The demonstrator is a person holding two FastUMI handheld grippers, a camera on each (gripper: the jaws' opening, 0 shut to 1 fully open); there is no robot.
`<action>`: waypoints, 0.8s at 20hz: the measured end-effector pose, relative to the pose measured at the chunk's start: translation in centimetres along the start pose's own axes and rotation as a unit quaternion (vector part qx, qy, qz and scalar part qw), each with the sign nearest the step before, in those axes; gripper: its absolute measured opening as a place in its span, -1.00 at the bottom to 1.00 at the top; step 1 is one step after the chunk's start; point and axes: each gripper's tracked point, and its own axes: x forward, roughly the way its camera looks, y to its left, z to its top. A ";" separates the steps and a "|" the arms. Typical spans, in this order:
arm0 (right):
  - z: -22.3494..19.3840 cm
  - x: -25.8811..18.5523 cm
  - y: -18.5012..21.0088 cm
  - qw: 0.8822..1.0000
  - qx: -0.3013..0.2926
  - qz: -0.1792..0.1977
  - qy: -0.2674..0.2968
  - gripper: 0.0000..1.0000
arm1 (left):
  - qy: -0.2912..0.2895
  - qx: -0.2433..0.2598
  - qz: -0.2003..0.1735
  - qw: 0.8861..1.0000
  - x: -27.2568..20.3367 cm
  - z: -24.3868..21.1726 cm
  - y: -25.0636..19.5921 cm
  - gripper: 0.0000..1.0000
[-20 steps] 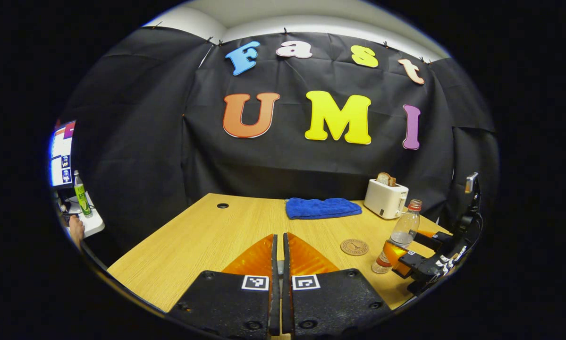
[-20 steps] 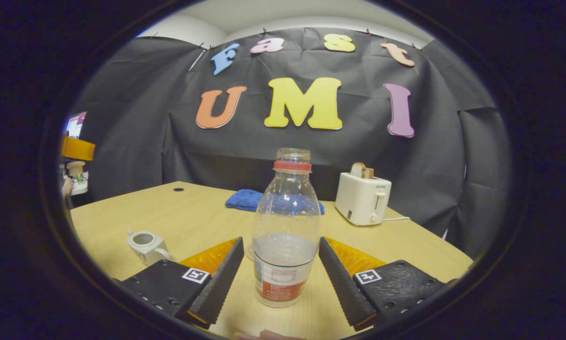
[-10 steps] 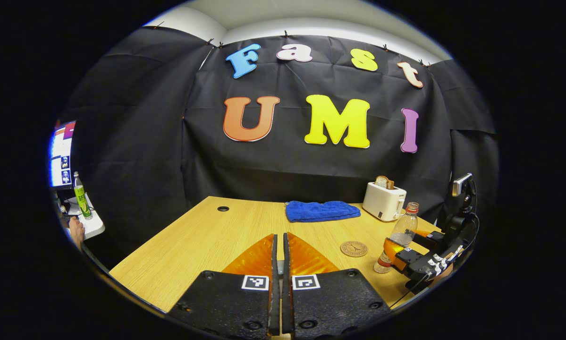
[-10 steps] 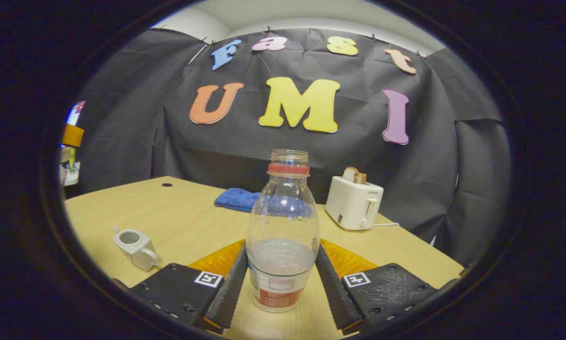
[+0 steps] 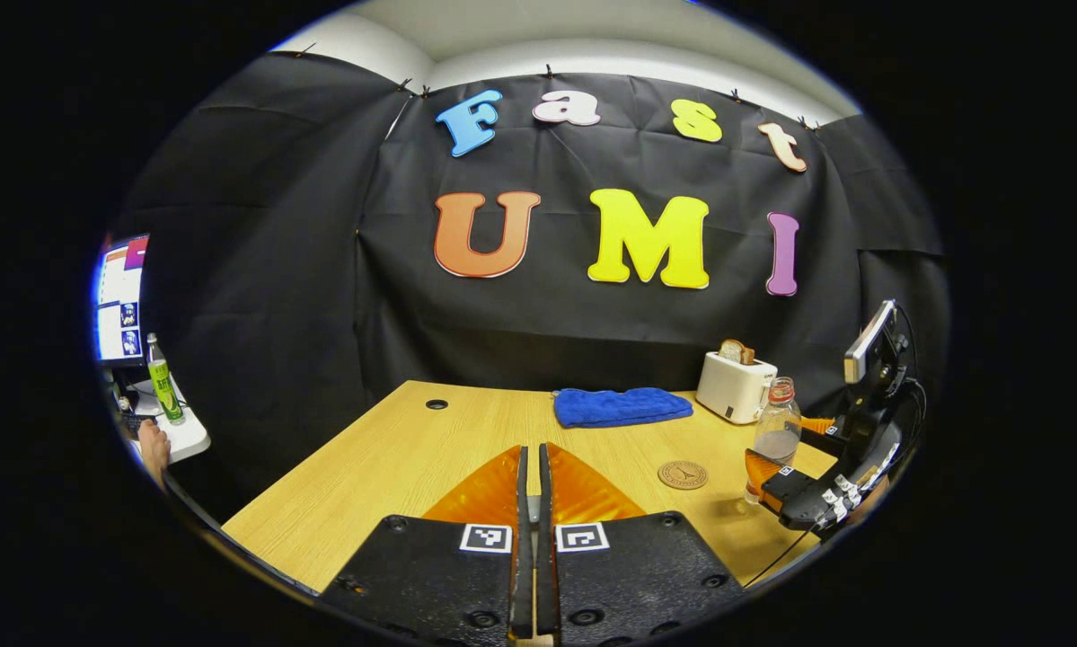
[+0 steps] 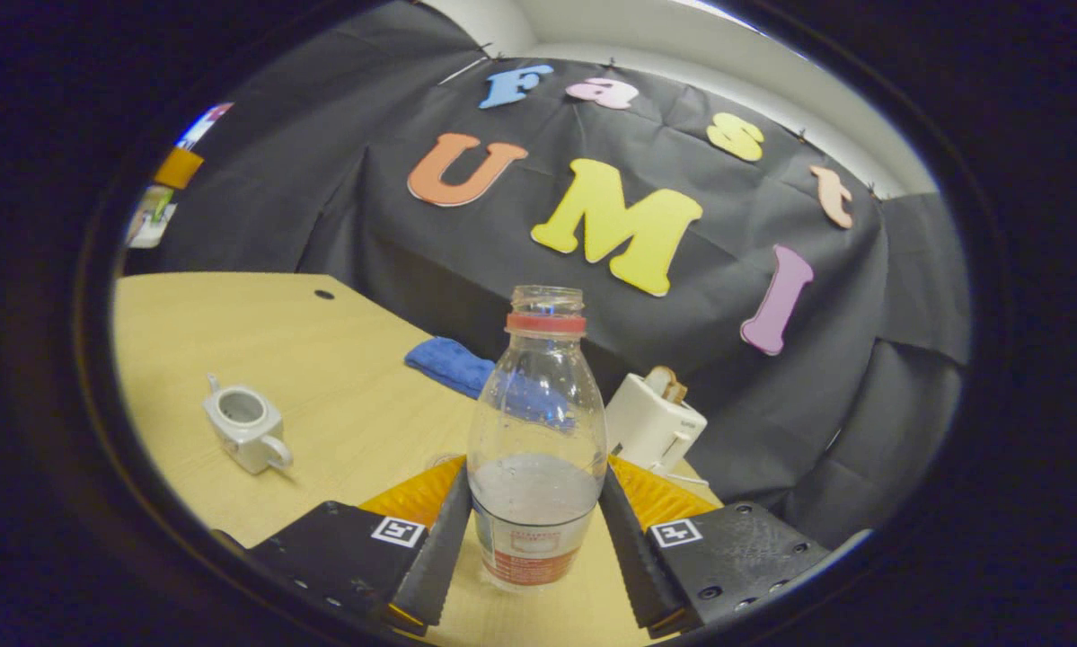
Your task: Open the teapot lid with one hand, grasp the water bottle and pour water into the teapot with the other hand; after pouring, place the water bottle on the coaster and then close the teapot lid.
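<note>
Two grippers are showing at this moment. In the right gripper view, the right gripper (image 6: 534,530) is clamping the water bottle (image 6: 536,449), with both fingers (image 6: 435,553) pressing on its lower body at the label; the bottle is capless, with a red ring at the neck, and is holding water up to roughly a third of its height. That view is sitting tilted, so the wooden table (image 6: 233,359) is sloping across it. The white teapot (image 6: 242,434) is standing on the table to the left of the bottle, well apart from it, with its top open and its lid off. Behind the bottle a blue cloth (image 6: 448,361) is lying near the wall, and a white toaster (image 6: 650,424) holding a slice of bread is standing to its right. In the left gripper view, the left gripper (image 5: 529,485) is hovering over the table's near part with its fingers drawn together; whether anything is pinched between them, I cannot tell. Farther right in that view, the round coaster (image 5: 683,474) is lying bare on the table, just left of the bottle.
</note>
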 end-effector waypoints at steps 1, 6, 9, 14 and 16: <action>0.4 -0.2 0.1 1.000 -0.030 -0.007 -0.004 0.52 | 0.000 0.001 0.002 1.000 -0.1 0.0 0.3 -0.92; 1.5 0.3 2.2 0.985 -0.170 -0.012 -0.005 0.52 | 0.003 0.009 0.002 1.000 -0.1 -0.2 0.5 -0.92; 1.6 0.9 2.7 0.969 -0.245 -0.027 -0.010 0.52 | 0.007 0.015 0.009 1.000 -0.1 -0.3 1.1 -0.92; 1.6 1.1 3.4 0.945 -0.320 -0.056 -0.018 0.56 | 0.004 0.005 0.010 1.000 -0.2 -0.1 1.7 -0.92; 2.0 1.2 4.0 0.926 -0.371 -0.061 -0.034 0.52 | 0.002 0.000 0.014 1.000 -0.3 0.0 2.2 -0.92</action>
